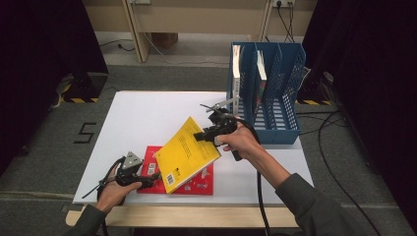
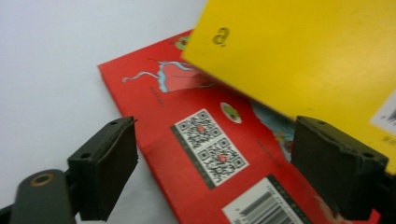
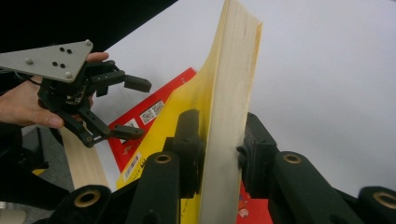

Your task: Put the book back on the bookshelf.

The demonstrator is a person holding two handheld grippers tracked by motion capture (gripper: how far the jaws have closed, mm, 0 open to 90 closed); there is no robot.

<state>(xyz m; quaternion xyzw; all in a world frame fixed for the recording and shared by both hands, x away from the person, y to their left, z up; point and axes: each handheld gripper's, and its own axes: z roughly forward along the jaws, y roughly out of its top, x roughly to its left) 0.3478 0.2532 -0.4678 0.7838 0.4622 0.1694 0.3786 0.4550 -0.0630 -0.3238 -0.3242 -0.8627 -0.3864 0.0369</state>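
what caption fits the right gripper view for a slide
Right gripper clamps the yellow book by its page edge above the red book; the left gripper waits open nearby.

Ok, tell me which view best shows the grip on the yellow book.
The right gripper view: the right hand-held gripper clamps the yellow book by its page edge. The high view shows the book tilted up over the red book; the left gripper view shows its cover.

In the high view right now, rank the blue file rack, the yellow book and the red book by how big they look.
1. Blue file rack, largest.
2. Yellow book, held tilted in the right tongs.
3. Red book, mostly covered by the yellow one, so its low place is unsure.
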